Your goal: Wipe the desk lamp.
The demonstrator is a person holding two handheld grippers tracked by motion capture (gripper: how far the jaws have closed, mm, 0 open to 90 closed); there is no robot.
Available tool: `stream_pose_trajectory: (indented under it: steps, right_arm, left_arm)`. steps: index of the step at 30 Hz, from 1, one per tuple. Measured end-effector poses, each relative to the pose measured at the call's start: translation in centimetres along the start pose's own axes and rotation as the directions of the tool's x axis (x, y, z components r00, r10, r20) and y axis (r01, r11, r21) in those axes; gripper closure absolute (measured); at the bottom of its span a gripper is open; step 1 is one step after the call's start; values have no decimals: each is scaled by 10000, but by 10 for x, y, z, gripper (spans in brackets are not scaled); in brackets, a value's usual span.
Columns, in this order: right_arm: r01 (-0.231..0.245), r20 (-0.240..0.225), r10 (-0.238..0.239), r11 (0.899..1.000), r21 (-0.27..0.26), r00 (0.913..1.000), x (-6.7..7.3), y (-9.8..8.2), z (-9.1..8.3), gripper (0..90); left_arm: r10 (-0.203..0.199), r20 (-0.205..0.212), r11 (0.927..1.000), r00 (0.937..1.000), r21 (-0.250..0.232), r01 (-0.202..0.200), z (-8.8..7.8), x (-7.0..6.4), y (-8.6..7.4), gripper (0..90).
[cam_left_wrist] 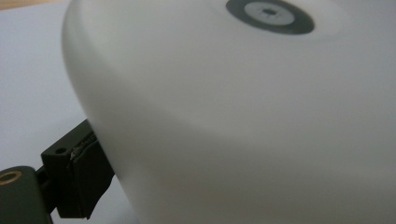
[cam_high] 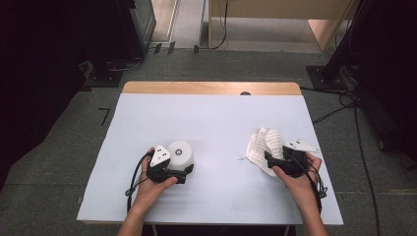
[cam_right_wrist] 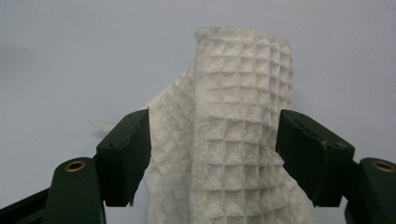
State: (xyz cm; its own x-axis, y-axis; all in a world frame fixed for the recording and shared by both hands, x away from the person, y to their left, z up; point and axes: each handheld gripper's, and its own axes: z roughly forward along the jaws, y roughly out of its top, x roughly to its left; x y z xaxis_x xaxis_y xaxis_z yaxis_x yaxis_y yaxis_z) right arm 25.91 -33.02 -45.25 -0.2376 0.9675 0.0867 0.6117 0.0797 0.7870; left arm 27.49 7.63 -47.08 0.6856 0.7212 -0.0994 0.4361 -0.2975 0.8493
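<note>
Over on the white table (cam_high: 216,118), the left gripper (cam_high: 186,173) sits low at the near left, pressed right up against a white, rounded object (cam_high: 180,154) with a dark ring on its top — an upturned cup or bowl, by the look of it. In the left gripper view that white object (cam_left_wrist: 243,121) looms huge, one black jaw touching its side at the lower left; the other jaw is hidden behind the curve, so whether the jaws are clamped on it or just resting against it cannot be told. The left hand (cam_high: 155,184) wraps the gripper body from below. Across the table, well apart, the right hand (cam_high: 300,177) steers the right gripper (cam_high: 268,158) into a crumpled white waffle-weave cloth (cam_high: 265,145) lying at the near right. In the right gripper view the right gripper (cam_right_wrist: 214,156) has its jaws spread wide — the cloth (cam_right_wrist: 233,140) rises between them, and a slim gap shows beside each pad.
</note>
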Motion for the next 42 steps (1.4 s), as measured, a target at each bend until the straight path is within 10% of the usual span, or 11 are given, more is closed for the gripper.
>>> stream_pose_trajectory:
  steps: [20,33,35,42]
  right_arm:
    - [409,1017,-555,9892,1406,9933,-8,-28,34,198]
    - [281,655,-370,9910,1308,9972,-10,-29,33,264]
    - [-21,166,5,9958,919,9999,-15,-22,26,135]
    - [315,26,-315,9995,-101,9995,-7,-4,8,182]
  left_arm:
    - [101,215,9999,9997,86,-103,-2,3,1,49]
    - [18,237,9999,9997,100,-21,-3,3,0,50]
    - [21,268,9999,9996,106,-24,-3,3,0,50]
    - [-24,334,9999,9994,101,20,-3,5,0,49]
